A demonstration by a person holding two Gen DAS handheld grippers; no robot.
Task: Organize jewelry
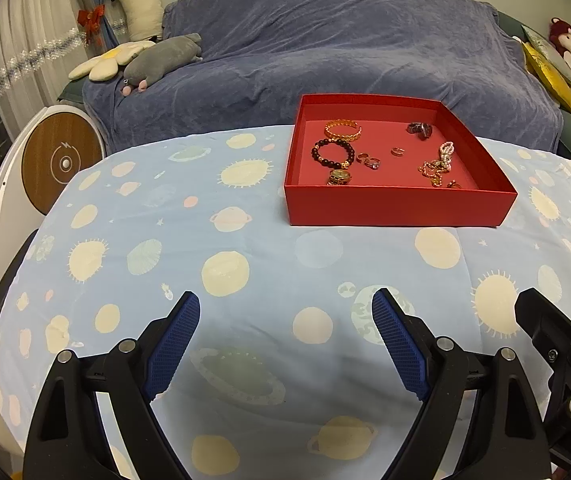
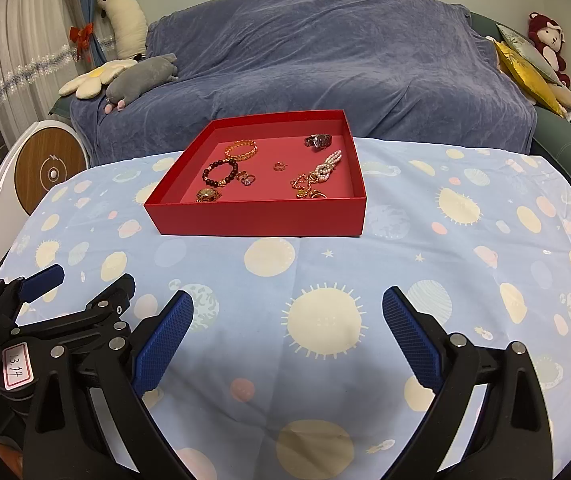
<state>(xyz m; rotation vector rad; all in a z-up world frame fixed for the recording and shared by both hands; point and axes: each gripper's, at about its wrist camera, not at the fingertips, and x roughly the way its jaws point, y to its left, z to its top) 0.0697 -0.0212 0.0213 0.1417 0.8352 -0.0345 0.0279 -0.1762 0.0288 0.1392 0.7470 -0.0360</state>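
Observation:
A shallow red box sits on the far half of the table. Inside lie a gold bangle, a dark bead bracelet, a gold watch, small rings, a dark watch, a pearl piece and a gold chain. My left gripper is open, well short of the box and empty. My right gripper is open and empty too.
A blue tablecloth with suns and planets covers the table. Behind it stands a sofa under a blue throw with plush toys. A white round device with a wooden face stands at the left.

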